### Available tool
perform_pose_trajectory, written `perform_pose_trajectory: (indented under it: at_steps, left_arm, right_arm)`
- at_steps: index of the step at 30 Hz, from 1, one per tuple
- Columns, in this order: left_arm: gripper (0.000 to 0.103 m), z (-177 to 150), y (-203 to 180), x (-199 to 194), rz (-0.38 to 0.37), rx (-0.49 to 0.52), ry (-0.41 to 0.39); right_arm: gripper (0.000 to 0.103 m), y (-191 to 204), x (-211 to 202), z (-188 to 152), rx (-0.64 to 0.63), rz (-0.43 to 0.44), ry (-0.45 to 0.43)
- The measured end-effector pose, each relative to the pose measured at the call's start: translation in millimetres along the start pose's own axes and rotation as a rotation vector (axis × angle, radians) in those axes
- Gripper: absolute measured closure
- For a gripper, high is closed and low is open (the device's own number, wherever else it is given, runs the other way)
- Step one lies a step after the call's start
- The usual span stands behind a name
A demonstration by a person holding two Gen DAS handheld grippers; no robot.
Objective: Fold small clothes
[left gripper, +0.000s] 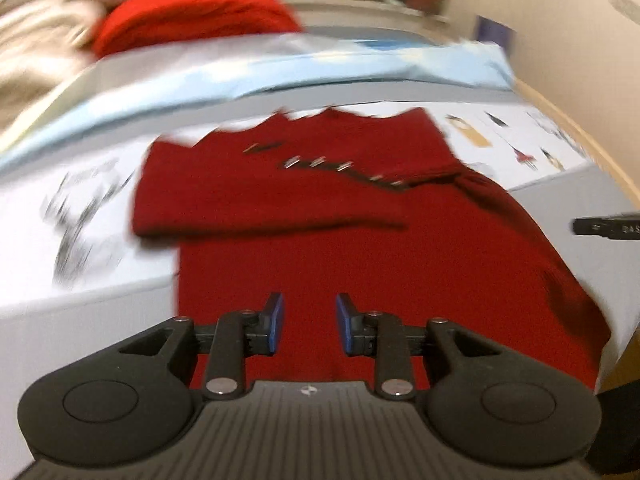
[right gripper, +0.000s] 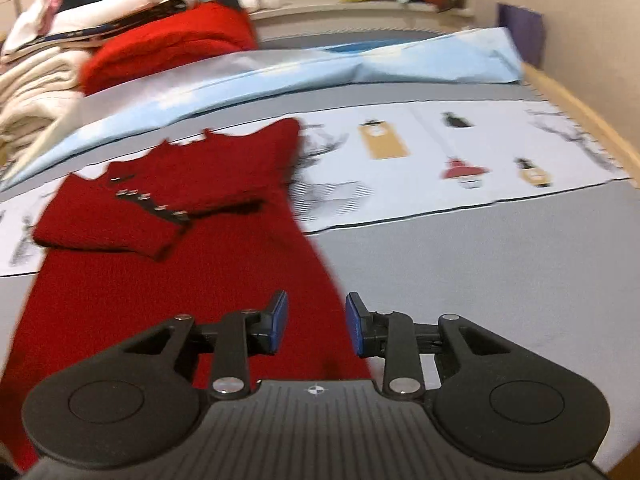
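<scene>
grey table (right gripper: 500,264) under red sweater (right gripper: 160,280), clothes pile (right gripper: 48,80) beyond

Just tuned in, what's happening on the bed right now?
A person with two handheld grippers is folding a dark red knit garment laid out on the grey bed cover. One sleeve is already folded across the chest. The left gripper and the right gripper both hover over the lower part of the garment, fingers open, holding nothing.

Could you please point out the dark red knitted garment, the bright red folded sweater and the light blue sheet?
Dark red knitted garment (right gripper: 180,300), right wrist view, lower body panel.
Bright red folded sweater (right gripper: 172,40), right wrist view, top surface.
Light blue sheet (right gripper: 420,60), right wrist view, middle fold.
</scene>
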State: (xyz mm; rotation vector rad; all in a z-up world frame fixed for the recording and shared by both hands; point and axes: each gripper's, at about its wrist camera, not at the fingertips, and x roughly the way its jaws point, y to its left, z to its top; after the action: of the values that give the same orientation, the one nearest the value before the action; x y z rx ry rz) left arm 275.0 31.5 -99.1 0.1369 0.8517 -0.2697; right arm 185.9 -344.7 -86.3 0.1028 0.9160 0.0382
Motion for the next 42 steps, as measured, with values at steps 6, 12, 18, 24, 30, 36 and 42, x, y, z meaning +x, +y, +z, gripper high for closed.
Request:
perform_pose_trajectory:
  at_steps: [6,12,18,24,30,36,42]
  left_arm:
    - [0.061,36,-47,77,0.048,0.196,-0.007]
    - [0.045,18,-62,161,0.247,0.425,0.077]
    - [0.087,25,-64,184,0.247,0.486,0.029]
    - [0.094,70,5,125,0.173,0.221,-0.091]
    - [0.094,73,206,28,0.510,-0.364,-0.193]
    - [0.090,24,323,-37,0.989,-0.677,-0.181]
    - [0.077,18,307,-39,0.807,-0.668,-0.176]
  right_arm:
    - [0.070,34,41,-2,-0.105,0.051,0.203]
    - [0.070,39,68,-18,-0.193,0.023,0.348]
    - [0.070,36,80,-19,-0.228,0.001,0.395]
    - [0.070,50,90,-15,-0.232,-0.013,0.397]
    - [0.070,77,88,-3,-0.251,0.007,0.350]
    - [0.070,108,82,13,-0.236,0.037,0.257]
    - [0.070,152,85,25,-0.250,0.055,0.126]
